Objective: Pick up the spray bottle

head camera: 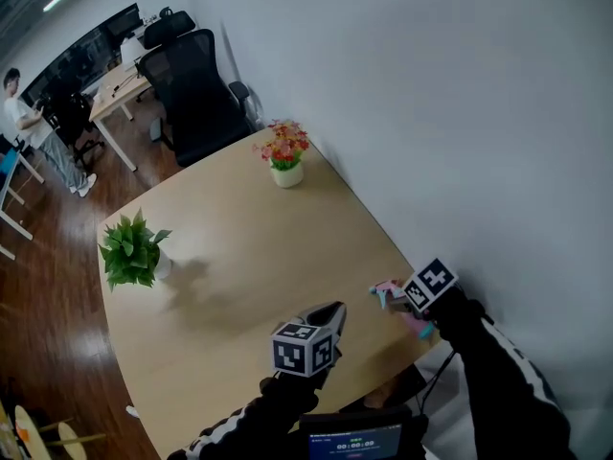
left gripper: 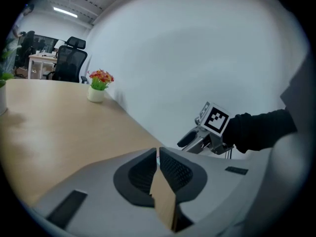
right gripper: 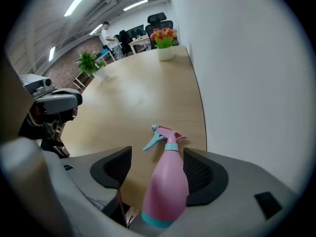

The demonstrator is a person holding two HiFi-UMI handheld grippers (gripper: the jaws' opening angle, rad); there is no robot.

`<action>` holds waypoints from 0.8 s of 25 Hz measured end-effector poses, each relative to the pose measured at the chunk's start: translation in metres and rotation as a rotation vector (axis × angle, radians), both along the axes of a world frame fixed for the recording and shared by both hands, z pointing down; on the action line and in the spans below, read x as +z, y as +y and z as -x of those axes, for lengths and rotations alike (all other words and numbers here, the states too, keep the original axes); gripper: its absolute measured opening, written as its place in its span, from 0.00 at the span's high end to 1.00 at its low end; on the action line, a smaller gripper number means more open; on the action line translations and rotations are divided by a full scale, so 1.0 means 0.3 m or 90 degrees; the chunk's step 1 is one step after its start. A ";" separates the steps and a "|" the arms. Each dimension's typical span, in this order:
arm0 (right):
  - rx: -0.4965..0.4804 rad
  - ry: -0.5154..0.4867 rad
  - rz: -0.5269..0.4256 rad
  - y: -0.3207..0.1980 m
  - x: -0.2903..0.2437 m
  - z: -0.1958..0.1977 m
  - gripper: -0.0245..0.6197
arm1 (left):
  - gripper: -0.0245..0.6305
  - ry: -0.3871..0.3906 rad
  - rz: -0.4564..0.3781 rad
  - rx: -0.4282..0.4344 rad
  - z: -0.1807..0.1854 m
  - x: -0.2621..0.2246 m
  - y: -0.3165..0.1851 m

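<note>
A pink spray bottle [right gripper: 165, 181] with a light blue trigger and collar lies on the wooden table [head camera: 249, 257] close to the wall edge, nozzle pointing away from me. My right gripper [right gripper: 157, 169] is open, with its jaws wide on either side of the bottle's body. The left pad stands clear of it and the right pad is very near it. In the head view the bottle [head camera: 393, 300] shows just ahead of the right gripper [head camera: 397, 298]. My left gripper [head camera: 330, 316] is shut and empty above the table's near part, its fingertips [left gripper: 158, 154] together.
A white pot of red flowers [head camera: 285, 156] stands at the far corner by the wall. A green plant [head camera: 134, 249] stands near the table's left edge. A black office chair [head camera: 196, 94] is behind the table. A small screen [head camera: 354, 441] is at the near edge.
</note>
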State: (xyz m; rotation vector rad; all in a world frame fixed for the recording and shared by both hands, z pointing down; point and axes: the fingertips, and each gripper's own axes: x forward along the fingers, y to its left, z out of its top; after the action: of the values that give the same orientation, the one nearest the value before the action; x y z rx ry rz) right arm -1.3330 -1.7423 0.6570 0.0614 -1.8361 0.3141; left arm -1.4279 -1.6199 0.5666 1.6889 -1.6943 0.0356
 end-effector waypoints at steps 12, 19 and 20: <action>-0.052 0.154 0.041 -0.067 0.292 0.014 0.48 | 0.92 0.074 0.017 0.034 0.013 0.168 -0.092; -0.033 0.147 0.016 -0.122 0.313 0.055 0.61 | 0.92 0.098 0.004 0.045 0.016 0.181 -0.103; -0.031 0.144 0.014 -0.122 0.313 0.054 0.61 | 0.92 0.098 0.004 0.044 0.020 0.181 -0.101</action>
State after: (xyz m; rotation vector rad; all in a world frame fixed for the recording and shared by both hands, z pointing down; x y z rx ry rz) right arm -1.3492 -1.7788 0.7510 0.0355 -1.6076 0.2811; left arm -1.4338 -1.6502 0.6208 1.7000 -1.5213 -0.0565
